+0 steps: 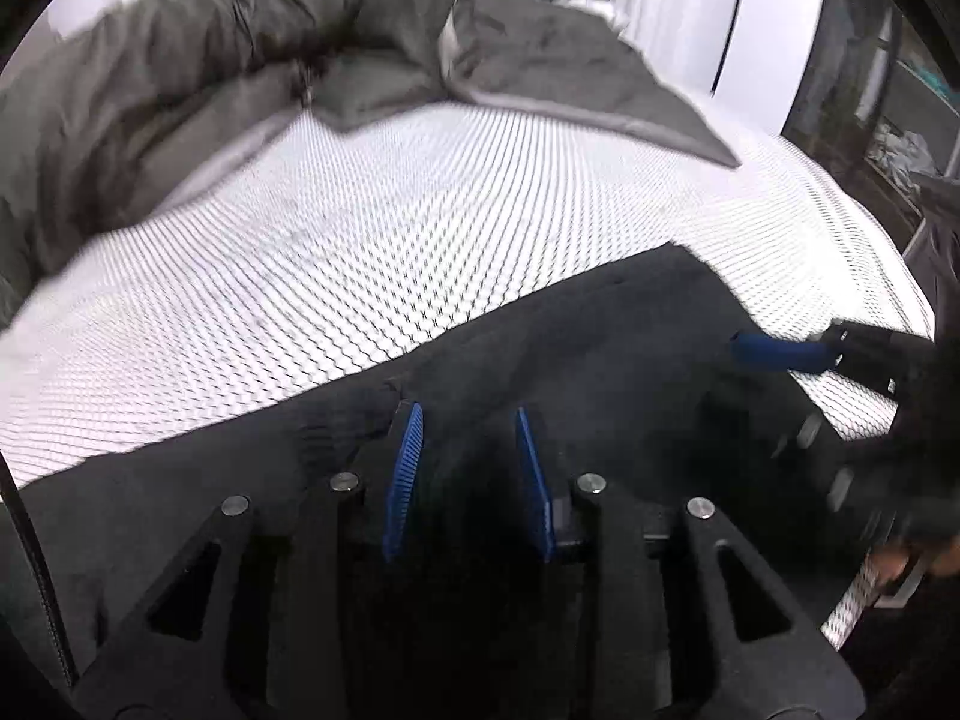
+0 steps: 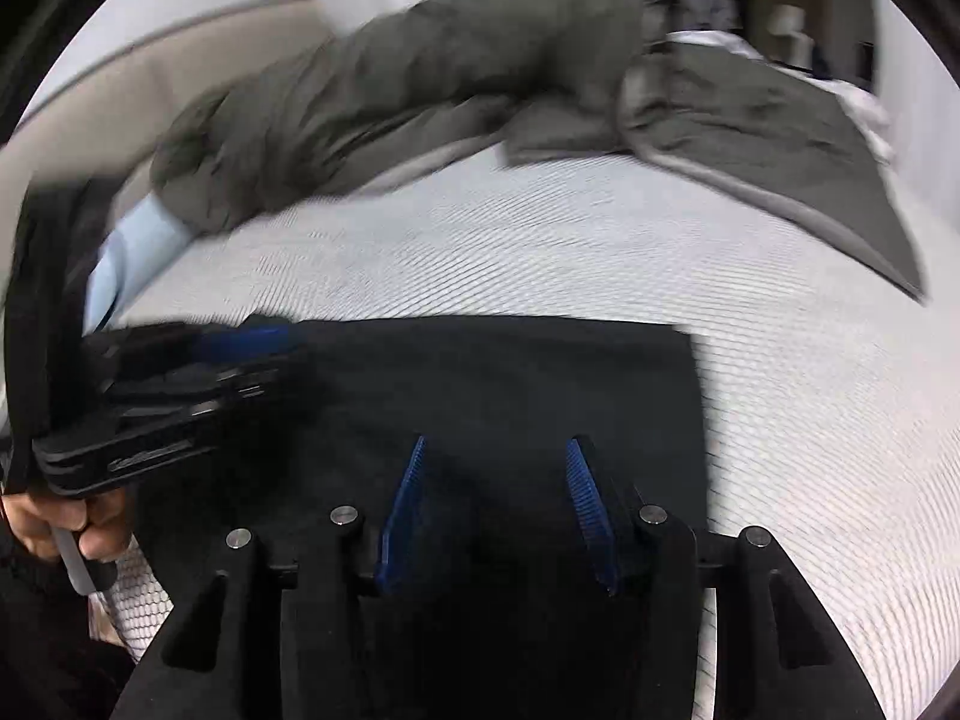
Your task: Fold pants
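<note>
A: Item one, the pants [image 2: 498,384]. Condition?

B: Dark, lying flat on the bed [image 2: 780,312] as a squared block with straight far and right edges. Judged partly folded, one more fold or a smoothing pass likely outstanding.

A: Item two, right gripper [image 2: 498,510].

B: Jaws apart, nothing between them. The pants lie directly beneath and ahead of the jaws; the cloth's right edge runs just outside the right jaw.

A: Item three, left gripper [image 1: 468,468].

B: Jaws likewise apart, empty, poised over the pants. The cloth's far edge sits just ahead of the tips, bare mattress beyond.

A: Handling note for the step?

B: Lower both sets of jaws onto matching points of one edge, pinch every layer together, lift evenly, and carry across so the edges meet square. Uneven grips would skew the fold.

A: Other stock?

B: Grey-green duvet [image 2: 420,78] bunched well beyond the jaws, apart from the pants.
</note>
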`<state>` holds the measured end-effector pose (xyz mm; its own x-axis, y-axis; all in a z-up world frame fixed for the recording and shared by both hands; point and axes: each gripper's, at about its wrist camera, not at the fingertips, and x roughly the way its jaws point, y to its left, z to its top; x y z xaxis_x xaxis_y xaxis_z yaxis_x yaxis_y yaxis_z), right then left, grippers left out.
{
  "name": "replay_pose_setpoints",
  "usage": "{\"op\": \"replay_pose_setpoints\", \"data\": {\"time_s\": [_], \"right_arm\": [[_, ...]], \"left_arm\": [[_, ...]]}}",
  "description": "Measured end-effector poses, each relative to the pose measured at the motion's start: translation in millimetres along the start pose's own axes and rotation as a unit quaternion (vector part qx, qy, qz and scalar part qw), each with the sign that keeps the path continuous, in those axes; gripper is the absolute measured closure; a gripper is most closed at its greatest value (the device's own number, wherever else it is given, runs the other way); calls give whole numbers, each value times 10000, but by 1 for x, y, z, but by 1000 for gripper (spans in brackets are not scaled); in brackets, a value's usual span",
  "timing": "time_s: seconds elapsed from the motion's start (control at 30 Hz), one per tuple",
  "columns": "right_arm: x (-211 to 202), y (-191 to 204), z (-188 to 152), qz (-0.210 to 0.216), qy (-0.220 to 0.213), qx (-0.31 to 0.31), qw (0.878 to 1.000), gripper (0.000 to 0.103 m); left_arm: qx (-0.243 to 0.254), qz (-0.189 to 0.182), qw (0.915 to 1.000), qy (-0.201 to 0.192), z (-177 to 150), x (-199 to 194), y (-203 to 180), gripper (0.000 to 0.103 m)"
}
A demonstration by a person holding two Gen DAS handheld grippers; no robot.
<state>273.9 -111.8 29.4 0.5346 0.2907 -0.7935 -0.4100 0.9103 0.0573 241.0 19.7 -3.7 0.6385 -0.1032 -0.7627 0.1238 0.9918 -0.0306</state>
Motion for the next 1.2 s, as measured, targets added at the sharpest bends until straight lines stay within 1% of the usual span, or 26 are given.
{"op": "replay_pose_setpoints", "data": {"time_s": [0.03, 0.1, 0.13, 0.17, 0.2, 0.27, 0.3, 0.33, 0.37, 0.4, 0.47, 0.53, 0.6, 0.67, 0.77, 0.8, 0.83, 0.9, 0.93, 0.97, 1.0, 1.07, 1.1, 1.2], "right_arm": [[16, 9, 3, 13, 184, -208, 9996, 54], [39, 19, 1, -226, 558, -503, 9969, 54], [48, 20, 0, -446, 677, -721, 9941, 54], [49, 16, 0, -575, 689, -787, 9928, 54], [48, 9, 2, -658, 700, -744, 9926, 54], [41, -20, 1, -1073, 678, -418, 9910, 54], [37, -32, 1, -1177, 658, -259, 9905, 54], [37, -43, 2, -1222, 637, -129, 9904, 54], [33, -55, 0, -1321, 587, 20, 9895, 51], [29, -61, -4, -1325, 565, 104, 9895, 51], [17, -70, -3, -1133, 460, 362, 9918, 51], [5, -73, 7, -1115, 206, 364, 9929, 51], [-4, -56, 14, -823, -14, 205, 9964, 51], [0, -33, 23, -460, -64, -8, 9989, 51], [22, 0, 31, -51, 72, -201, 9998, 50], [33, 8, 35, 15, 169, -258, 9995, 50], [44, 18, 38, -31, 312, -364, 9988, 51], [60, 27, 32, -450, 560, -634, 9954, 51], [64, 20, 30, -763, 593, -677, 9930, 51], [68, 8, 32, -1048, 596, -602, 9909, 50], [65, -8, 33, -1431, 555, -407, 9873, 49], [57, -38, 31, -1869, 490, -8, 9812, 49], [50, -50, 27, -1988, 453, 124, 9789, 48], [26, -59, 24, -1726, 265, 313, 9841, 48]], "left_arm": [[46, 61, 9999, 71, 1, 8, 0, 75], [103, 111, 9996, 229, -1, 22, 3, 77], [48, 53, 9997, 234, -2, 26, 6, 78], [-65, -30, 9997, 212, -3, 26, 12, 84], [-119, -71, 9997, 209, -4, 27, 15, 87], [-210, -197, 9994, 189, -7, 26, 20, 88], [-207, -202, 9994, 186, -7, 25, 20, 88], [-187, -176, 9995, 172, -9, 24, 19, 88], [-142, -115, 9997, 159, -10, 24, 17, 88], [-122, -60, 9998, 163, -9, 24, 15, 88], [-92, 27, 9998, 162, -8, 20, 13, 88], [-71, 31, 9999, 129, -5, 16, 11, 87], [-105, 5, 9999, 136, -6, 16, 12, 87], [-269, -80, 9995, 156, -7, 18, 17, 88], [-308, -162, 9993, 144, -9, 19, 21, 88], [-330, -183, 9992, 140, -10, 19, 21, 88], [-359, -207, 9990, 147, -10, 20, 23, 88], [-375, -274, 9988, 163, -12, 22, 24, 88], [-368, -308, 9987, 173, -13, 23, 24, 88], [-367, -335, 9986, 166, -14, 22, 24, 88], [-368, -346, 9986, 161, -14, 22, 24, 88], [-372, -353, 9986, 161, -15, 19, 24, 88], [-381, -336, 9986, 147, -16, 17, 24, 88], [-330, -212, 9992, 55, -18, 1, 21, 88]]}}
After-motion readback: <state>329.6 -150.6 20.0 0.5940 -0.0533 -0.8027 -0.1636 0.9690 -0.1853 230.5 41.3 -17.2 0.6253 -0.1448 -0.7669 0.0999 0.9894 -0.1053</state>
